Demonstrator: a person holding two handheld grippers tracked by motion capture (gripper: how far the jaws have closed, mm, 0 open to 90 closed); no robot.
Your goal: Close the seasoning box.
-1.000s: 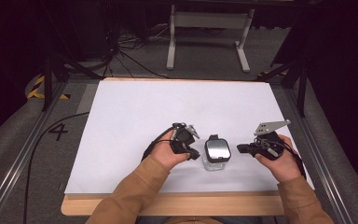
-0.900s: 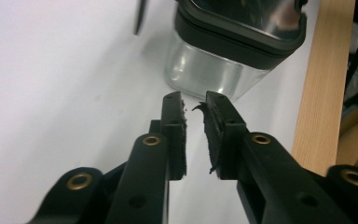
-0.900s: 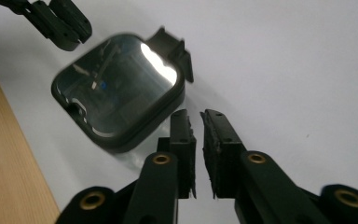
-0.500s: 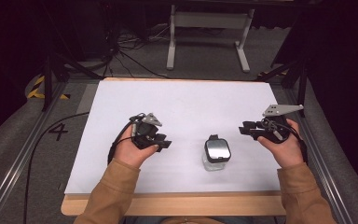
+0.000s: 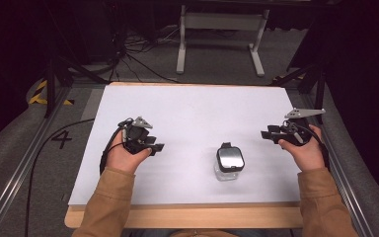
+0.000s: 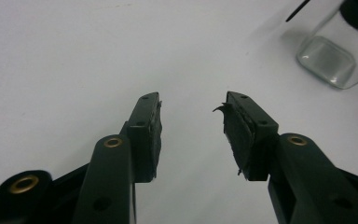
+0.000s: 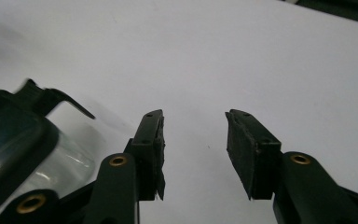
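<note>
A small clear jar (image 5: pixel 228 165) with a dark lid stands upright on the white desk (image 5: pixel 192 113), near the front edge, between the two hands. The left gripper (image 5: pixel 150 146) and the right gripper (image 5: pixel 270 134) are both well apart from it, fingers wide and empty. The jar looks like glass — hard, smooth, likely slippery and easy to break — so its flat sides below the lid seem the best place to hold it.

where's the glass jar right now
In the high view the glass jar stands on the white table near its front edge, between the left gripper and right gripper, closer to the right one.
</note>
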